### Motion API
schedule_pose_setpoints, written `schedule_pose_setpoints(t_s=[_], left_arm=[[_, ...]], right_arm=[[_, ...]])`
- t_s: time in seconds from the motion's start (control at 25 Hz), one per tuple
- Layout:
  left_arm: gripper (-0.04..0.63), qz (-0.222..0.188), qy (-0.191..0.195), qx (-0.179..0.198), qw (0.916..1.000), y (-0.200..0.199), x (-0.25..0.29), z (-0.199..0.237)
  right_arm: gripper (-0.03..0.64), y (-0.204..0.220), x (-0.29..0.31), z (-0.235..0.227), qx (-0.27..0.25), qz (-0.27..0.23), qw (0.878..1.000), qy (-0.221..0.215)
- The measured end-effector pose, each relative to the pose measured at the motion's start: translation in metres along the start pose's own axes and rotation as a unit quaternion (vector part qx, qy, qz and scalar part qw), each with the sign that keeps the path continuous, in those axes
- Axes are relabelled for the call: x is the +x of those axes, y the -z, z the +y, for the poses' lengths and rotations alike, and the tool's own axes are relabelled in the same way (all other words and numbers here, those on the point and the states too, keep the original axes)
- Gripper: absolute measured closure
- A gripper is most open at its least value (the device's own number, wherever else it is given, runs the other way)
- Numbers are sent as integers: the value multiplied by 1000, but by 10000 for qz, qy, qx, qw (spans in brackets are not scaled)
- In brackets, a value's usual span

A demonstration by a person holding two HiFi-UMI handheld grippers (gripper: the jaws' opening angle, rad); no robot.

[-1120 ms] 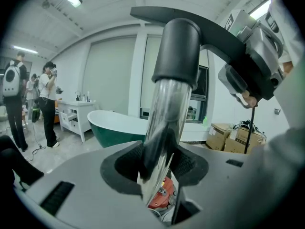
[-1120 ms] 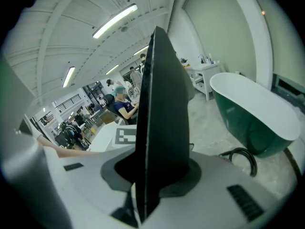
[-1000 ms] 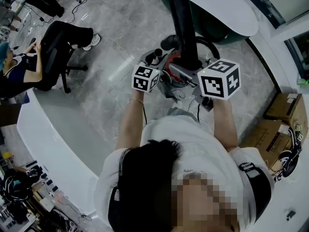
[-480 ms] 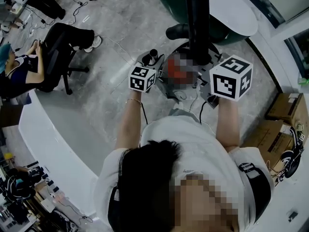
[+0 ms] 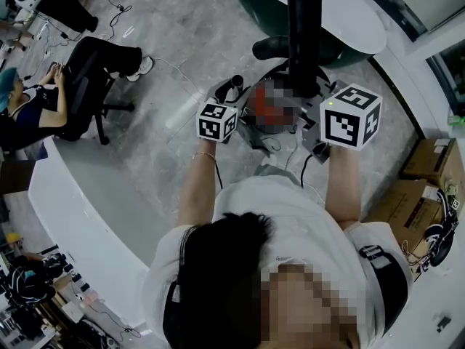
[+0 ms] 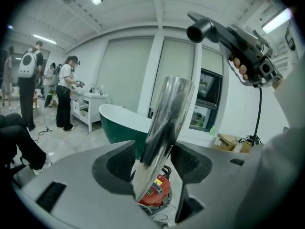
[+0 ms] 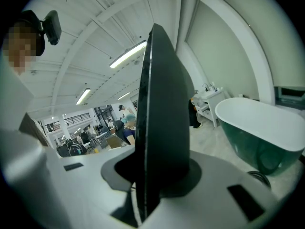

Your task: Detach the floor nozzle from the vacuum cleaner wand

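Since 1 second ago our right claw (image 7: 157,175) has raised the black floor nozzle (image 7: 164,104), clamped upright, above the red vacuum cleaner (image 6: 155,192) on the floor (image 5: 167,71), while our left claw (image 6: 155,168) has just been opening, loose around the chrome wand (image 6: 167,113).

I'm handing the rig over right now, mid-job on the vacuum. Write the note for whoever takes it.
Left tool: open. Its jaws have just been opening, and the shiny chrome wand stands between them, unclamped.
Right tool: shut on the flat black floor nozzle, held raised.
Red vacuum cleaner body: low, below the wand.
Done: the nozzle looks detached, since the wand's top end shows free.
Left: probably set the nozzle down and clear the left tool off the wand.
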State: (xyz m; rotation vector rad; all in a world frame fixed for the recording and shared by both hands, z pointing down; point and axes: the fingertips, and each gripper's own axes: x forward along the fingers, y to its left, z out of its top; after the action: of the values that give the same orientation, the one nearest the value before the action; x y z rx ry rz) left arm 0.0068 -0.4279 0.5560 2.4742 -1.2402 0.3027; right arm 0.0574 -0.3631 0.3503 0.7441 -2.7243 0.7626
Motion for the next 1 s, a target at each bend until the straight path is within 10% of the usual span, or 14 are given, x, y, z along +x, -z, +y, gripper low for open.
schedule_pose_setpoints(t_s=[1.0], left_arm=[[356, -1879, -55, -227, 9819, -129, -141, -46]], right_arm=[[512, 19, -9, 13, -55, -352, 9977, 584]])
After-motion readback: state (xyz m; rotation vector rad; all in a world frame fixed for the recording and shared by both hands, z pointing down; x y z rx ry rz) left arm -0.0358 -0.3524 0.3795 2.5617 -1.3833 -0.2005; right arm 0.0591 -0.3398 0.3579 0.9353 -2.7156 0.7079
